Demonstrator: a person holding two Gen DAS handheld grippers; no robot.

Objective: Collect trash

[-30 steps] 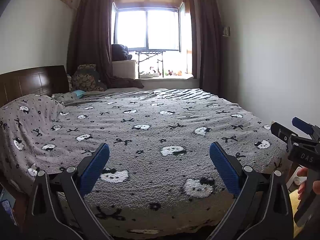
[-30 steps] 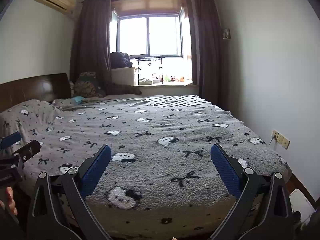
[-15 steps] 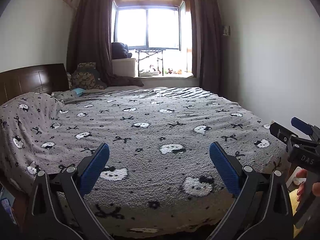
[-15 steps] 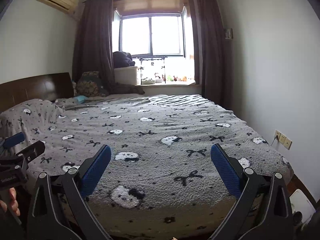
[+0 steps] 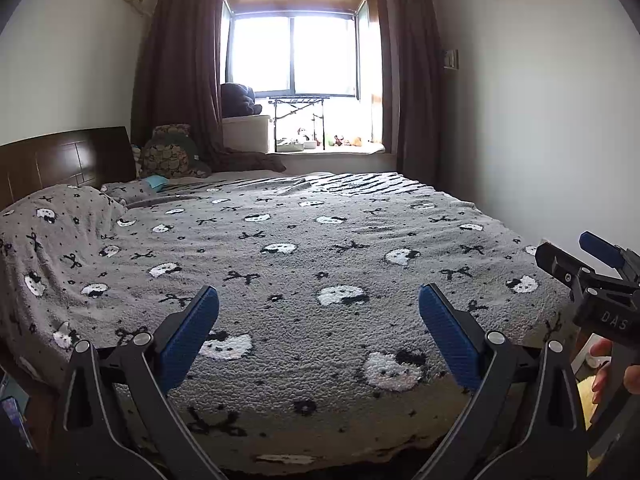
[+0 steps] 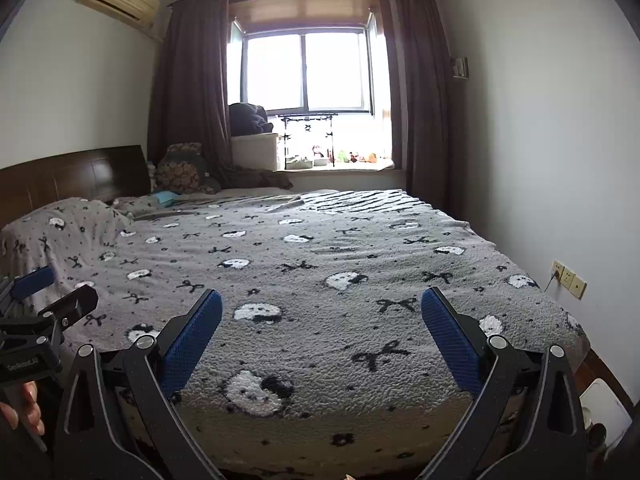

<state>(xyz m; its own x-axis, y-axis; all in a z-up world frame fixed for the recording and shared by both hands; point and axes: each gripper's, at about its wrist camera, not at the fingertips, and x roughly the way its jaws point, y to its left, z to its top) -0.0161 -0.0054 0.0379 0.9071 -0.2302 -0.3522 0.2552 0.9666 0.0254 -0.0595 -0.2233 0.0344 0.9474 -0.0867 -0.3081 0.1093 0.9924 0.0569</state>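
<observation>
No clear piece of trash shows on the grey cat-and-bow blanket (image 5: pixel 320 240) that covers the bed. A small teal item (image 5: pixel 154 181) lies by the pillows at the far left, also visible as the teal item (image 6: pixel 166 197); what it is I cannot tell. My left gripper (image 5: pixel 318 300) hovers open over the foot of the bed, nothing between its blue pads. My right gripper (image 6: pixel 320 300) is open and empty too, beside it. Each shows in the other's view: the right gripper (image 5: pixel 592 264) at the right edge, the left gripper (image 6: pixel 48 300) at the left edge.
A dark wooden headboard (image 5: pixel 64 156) stands at the left, with pillows (image 5: pixel 168 152) behind. The window sill (image 6: pixel 336 160) holds small items. A white wall runs along the right with sockets (image 6: pixel 568 280). A white container (image 6: pixel 604 404) sits on the floor at the bed's right corner.
Both views have drifted only slightly over the bed. The grippers stay open and empty.
</observation>
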